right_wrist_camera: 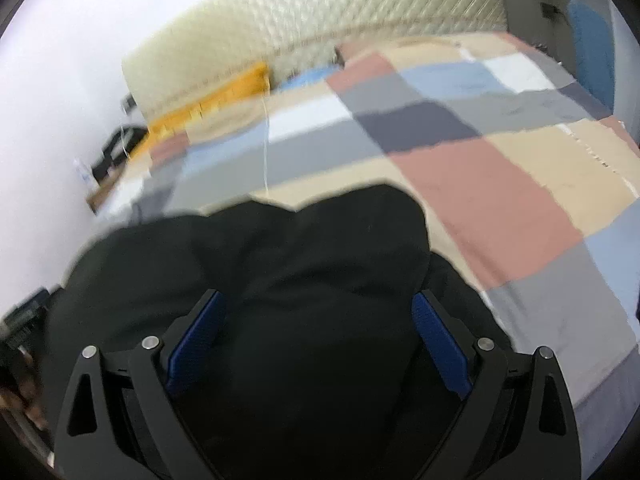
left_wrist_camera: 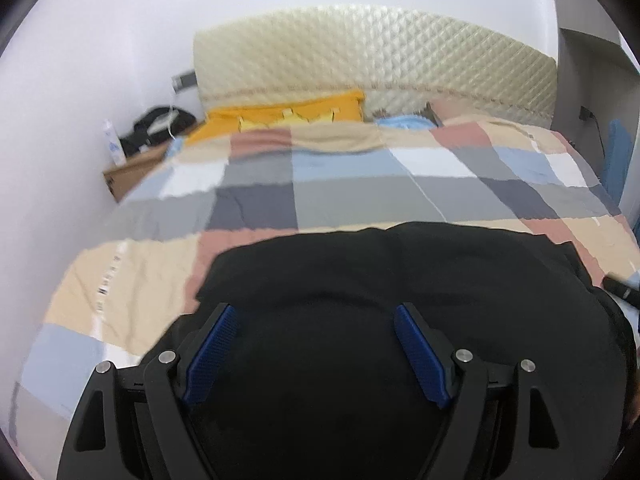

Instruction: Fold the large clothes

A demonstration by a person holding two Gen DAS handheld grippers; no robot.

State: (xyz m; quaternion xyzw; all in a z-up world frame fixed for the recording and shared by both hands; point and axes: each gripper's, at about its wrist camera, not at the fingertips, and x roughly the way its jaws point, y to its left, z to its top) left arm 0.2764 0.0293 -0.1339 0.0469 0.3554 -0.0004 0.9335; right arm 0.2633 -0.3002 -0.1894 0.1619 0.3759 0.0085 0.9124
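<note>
So there's a black garment [left_wrist_camera: 360,280] lying on the near part of the bed [left_wrist_camera: 320,184] with the checked cover. The left gripper [left_wrist_camera: 316,312] and right gripper [right_wrist_camera: 320,300] both hang over it, fingers [left_wrist_camera: 212,352] spread wide apart, not clamped on the cloth

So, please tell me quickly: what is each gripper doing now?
Left gripper: open, above the black garment, holding nothing.
Right gripper: open, holding nothing.
</note>
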